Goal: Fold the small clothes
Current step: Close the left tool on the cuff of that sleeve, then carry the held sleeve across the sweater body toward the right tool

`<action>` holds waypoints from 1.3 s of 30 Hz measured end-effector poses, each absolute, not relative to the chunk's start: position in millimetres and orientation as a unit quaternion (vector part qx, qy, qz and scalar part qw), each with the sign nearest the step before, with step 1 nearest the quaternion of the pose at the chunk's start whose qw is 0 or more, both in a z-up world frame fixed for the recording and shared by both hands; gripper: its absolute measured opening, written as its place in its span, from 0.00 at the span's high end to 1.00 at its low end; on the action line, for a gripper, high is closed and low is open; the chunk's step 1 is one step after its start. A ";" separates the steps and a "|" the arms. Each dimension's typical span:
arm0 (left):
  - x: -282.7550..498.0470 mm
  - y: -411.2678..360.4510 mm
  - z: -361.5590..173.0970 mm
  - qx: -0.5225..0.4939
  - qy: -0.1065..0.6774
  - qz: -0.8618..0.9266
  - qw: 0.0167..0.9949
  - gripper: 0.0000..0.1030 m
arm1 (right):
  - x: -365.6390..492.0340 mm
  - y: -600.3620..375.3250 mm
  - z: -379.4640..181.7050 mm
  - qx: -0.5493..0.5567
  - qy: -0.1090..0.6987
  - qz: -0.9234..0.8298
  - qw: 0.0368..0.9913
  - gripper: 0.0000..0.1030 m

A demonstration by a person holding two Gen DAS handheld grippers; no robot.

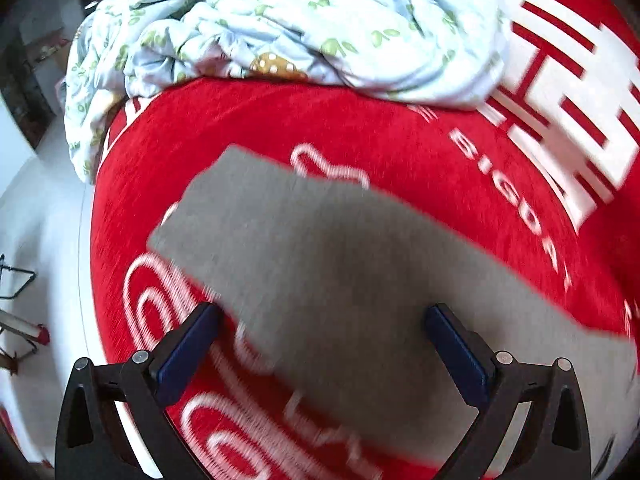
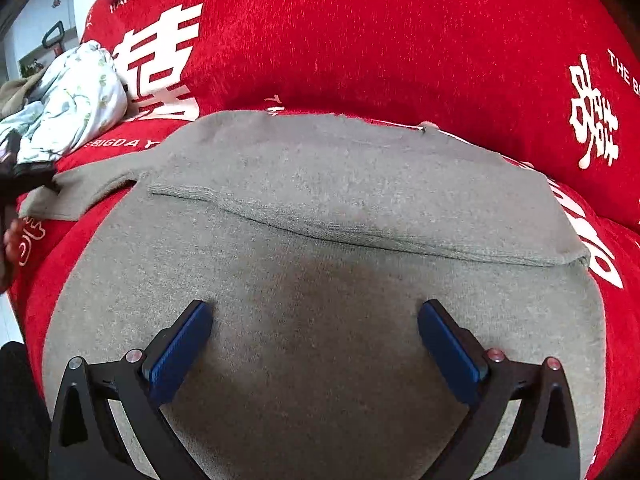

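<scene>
The right gripper point(image 2: 314, 320) is hovering with its jaws spread wide, gripping nothing, and the grey knit garment point(image 2: 320, 220) is lying flat right under and ahead of it on the red printed cover point(image 2: 360, 40). Just beyond its fingertips a sleeve is sitting folded across the body, its ribbed edge running side to side, which looks like one fold already in place. Off to its left the other sleeve is trailing out unfolded, probably the next piece to bring in. The left gripper point(image 1: 322, 320) is also gaping apart and empty, poised above that grey sleeve; the view is blurring, so contact is hard to call. Farther ahead of it, a crumpled blue floral cloth point(image 1: 280, 28) is waiting in a heap.
</scene>
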State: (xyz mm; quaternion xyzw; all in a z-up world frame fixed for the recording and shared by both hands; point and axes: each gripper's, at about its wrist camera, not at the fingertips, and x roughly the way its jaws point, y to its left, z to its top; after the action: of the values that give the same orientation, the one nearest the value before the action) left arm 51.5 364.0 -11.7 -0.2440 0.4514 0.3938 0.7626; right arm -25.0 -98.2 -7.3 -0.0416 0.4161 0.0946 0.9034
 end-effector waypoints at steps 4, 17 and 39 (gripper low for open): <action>59.1 379.5 -9.8 -0.254 0.450 0.390 0.762 0.00 | -27.9 -99.9 -7.3 -0.041 0.412 0.092 0.906 0.00; 30.4 410.3 10.1 -0.310 0.408 0.295 0.806 0.87 | -28.8 -100.7 -7.8 -0.040 0.411 0.090 0.906 0.00; 42.1 365.1 67.4 -0.212 0.403 0.303 0.837 0.87 | -0.4 -93.4 -6.2 -0.028 0.429 0.074 0.900 0.00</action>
State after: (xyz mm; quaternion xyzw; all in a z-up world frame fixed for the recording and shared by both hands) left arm 42.1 365.1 67.4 -0.2118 0.4028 0.3028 0.8374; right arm -0.4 -93.4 -6.2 -0.0276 0.4288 0.0743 0.8999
